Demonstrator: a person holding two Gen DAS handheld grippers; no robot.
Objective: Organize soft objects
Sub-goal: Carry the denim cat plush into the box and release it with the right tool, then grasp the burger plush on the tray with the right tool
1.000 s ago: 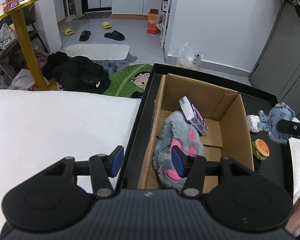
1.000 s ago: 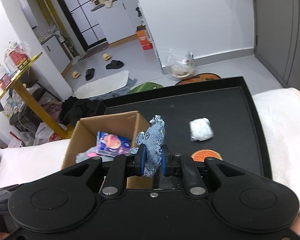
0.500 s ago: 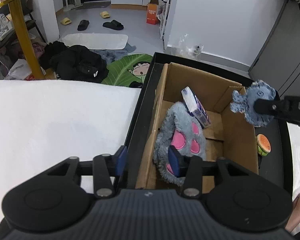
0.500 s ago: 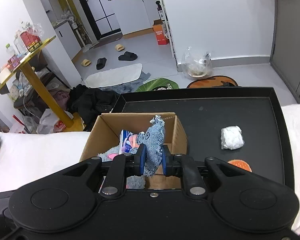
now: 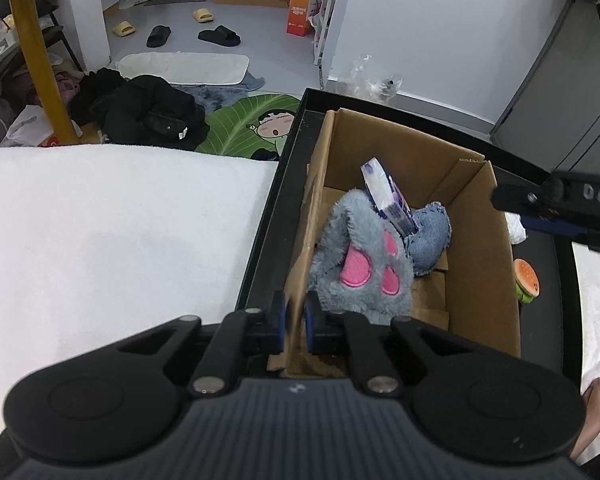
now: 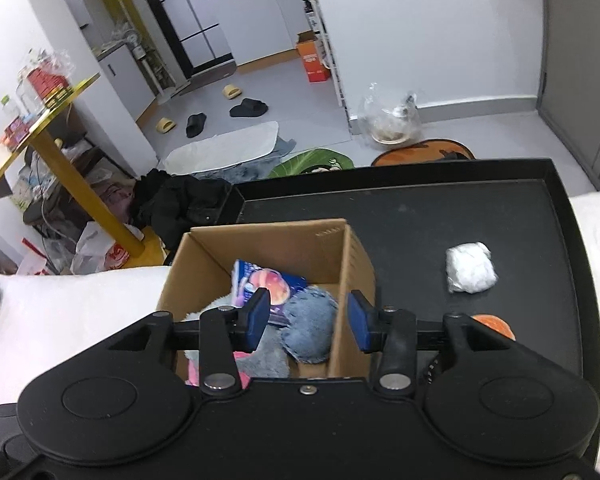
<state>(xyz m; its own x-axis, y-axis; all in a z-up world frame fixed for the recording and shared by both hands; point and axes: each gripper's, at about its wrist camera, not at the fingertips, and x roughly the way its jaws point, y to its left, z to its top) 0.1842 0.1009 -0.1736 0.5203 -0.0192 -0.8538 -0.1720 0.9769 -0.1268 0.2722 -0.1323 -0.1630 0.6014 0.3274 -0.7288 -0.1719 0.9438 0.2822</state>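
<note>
Cardboard box (image 5: 476,248) wall is pinched by the left gripper (image 5: 294,322); right gripper (image 6: 308,320) fingers are spread above the denim toy (image 6: 308,334).

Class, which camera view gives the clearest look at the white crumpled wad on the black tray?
The right wrist view: the white crumpled wad lies whole and unobstructed on the black tray. In the left wrist view only a sliver shows, hidden behind the brown cardboard box wall and the right gripper.

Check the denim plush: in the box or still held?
In the box. The denim plush lies inside the cardboard box beside the grey paw plush, and the right gripper above it is open.
</note>
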